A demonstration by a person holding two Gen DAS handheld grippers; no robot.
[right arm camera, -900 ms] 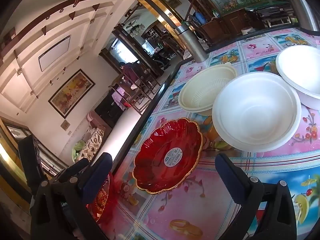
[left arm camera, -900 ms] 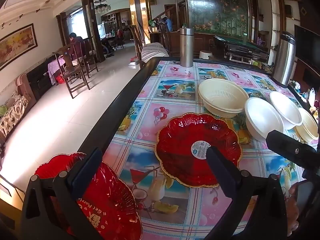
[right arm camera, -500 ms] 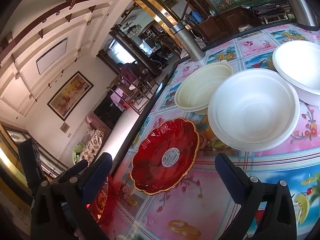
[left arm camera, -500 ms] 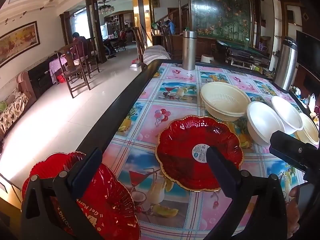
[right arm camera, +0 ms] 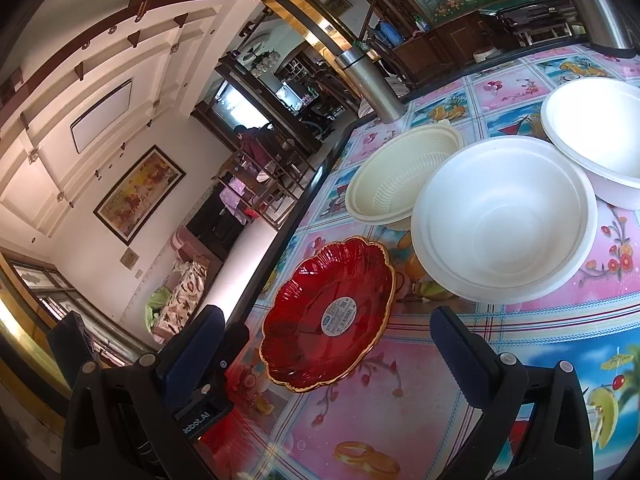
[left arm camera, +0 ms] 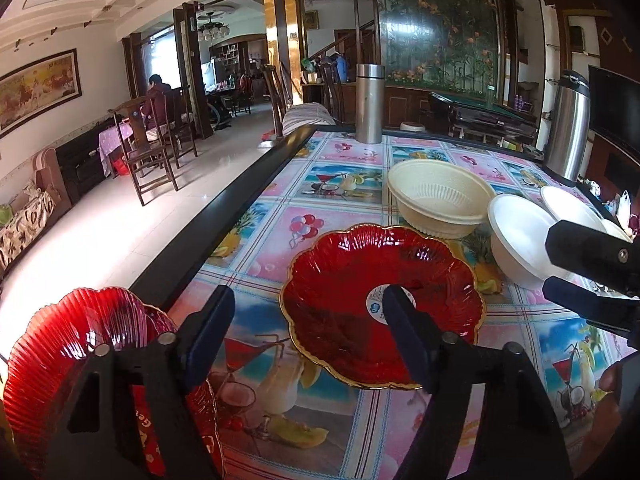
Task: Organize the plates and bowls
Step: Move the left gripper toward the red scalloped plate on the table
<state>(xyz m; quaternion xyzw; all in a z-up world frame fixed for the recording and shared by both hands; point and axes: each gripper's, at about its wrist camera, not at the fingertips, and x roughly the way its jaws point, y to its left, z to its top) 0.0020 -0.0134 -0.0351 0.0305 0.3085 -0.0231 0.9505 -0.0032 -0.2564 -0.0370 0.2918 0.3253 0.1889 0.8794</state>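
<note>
A red scalloped plate (left arm camera: 360,280) (right arm camera: 332,312) with a gold rim and a round label lies flat on the patterned tablecloth. My left gripper (left arm camera: 306,316) hovers just before it, open, with only cloth between its fingers. A second red plate (left arm camera: 60,356) sits at the table's near left corner, partly hidden behind the left finger; I cannot tell whether they touch. My right gripper (right arm camera: 324,314) stands wide open before the first plate, holding nothing. Behind the plate are a cream ribbed bowl (left arm camera: 440,200) (right arm camera: 396,176) and two white bowls (right arm camera: 504,220) (right arm camera: 600,140).
A steel flask (left arm camera: 370,104) stands at the table's far edge and a tall steel thermos (left arm camera: 568,128) at the far right. The table's black edge (left arm camera: 224,216) runs along the left above the tiled floor. A person (left arm camera: 156,96) sits far off among wooden chairs.
The left gripper's fingers have drawn closer together. The plates and bowls have not moved, and the right gripper has barely shifted.
</note>
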